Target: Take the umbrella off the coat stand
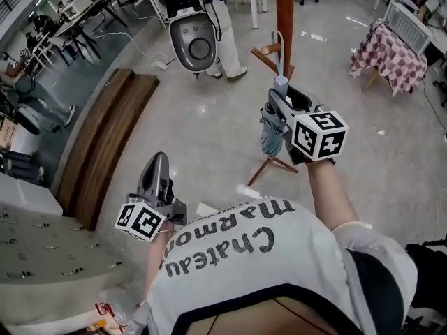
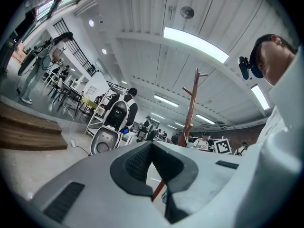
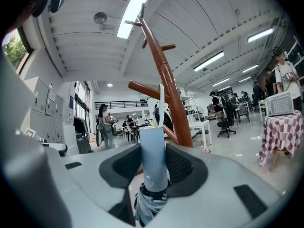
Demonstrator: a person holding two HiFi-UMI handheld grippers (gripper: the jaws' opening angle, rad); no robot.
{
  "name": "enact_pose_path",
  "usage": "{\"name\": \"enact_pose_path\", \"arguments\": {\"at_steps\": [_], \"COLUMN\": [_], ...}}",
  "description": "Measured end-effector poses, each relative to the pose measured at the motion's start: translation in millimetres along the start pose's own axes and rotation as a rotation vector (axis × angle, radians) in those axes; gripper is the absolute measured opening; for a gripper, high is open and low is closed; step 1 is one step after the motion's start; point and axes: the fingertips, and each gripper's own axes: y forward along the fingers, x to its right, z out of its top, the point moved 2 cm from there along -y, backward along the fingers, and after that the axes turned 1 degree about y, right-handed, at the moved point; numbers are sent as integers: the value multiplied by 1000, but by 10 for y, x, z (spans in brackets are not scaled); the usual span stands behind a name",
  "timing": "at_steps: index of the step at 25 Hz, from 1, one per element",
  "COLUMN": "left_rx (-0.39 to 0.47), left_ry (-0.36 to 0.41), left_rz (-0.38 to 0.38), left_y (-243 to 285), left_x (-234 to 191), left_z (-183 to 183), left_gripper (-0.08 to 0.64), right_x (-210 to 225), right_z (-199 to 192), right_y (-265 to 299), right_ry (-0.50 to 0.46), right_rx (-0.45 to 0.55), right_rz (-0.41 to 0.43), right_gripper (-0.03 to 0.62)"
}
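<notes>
The brown wooden coat stand (image 1: 284, 12) rises at the top of the head view, with a peg (image 1: 269, 49) sticking out to the left. A folded blue-grey umbrella (image 1: 271, 131) hangs upright beside the pole. My right gripper (image 1: 281, 93) is shut on its pale blue handle (image 3: 153, 151), one pad on each side. The thin strap (image 3: 161, 96) runs up from the handle toward the peg; whether it still loops over the peg I cannot tell. My left gripper (image 1: 156, 165) is held low at the left, shut and holding nothing, well away from the stand (image 2: 192, 108).
The stand's splayed legs (image 1: 271, 166) spread on the shiny floor. A grey wheeled machine (image 1: 195, 40) and a standing person (image 1: 227, 44) are behind. Wooden steps (image 1: 105, 145) run along the left, a checked-cloth table (image 1: 391, 54) stands at the right, and white lockers (image 1: 42, 257) are near left.
</notes>
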Motion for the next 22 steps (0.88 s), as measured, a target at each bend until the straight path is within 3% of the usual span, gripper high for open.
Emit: {"name": "enact_pose_path", "arguments": {"at_steps": [22], "left_rx": [-3], "left_ry": [-50], "left_rz": [-84], "left_y": [-258], "left_x": [-312], "left_z": [182], "left_gripper": [21], "right_x": [-431], "right_z": [70], "right_y": [-189], "right_ry": [2], "right_rx": [15], "right_rz": [-106], "right_gripper": [167]}}
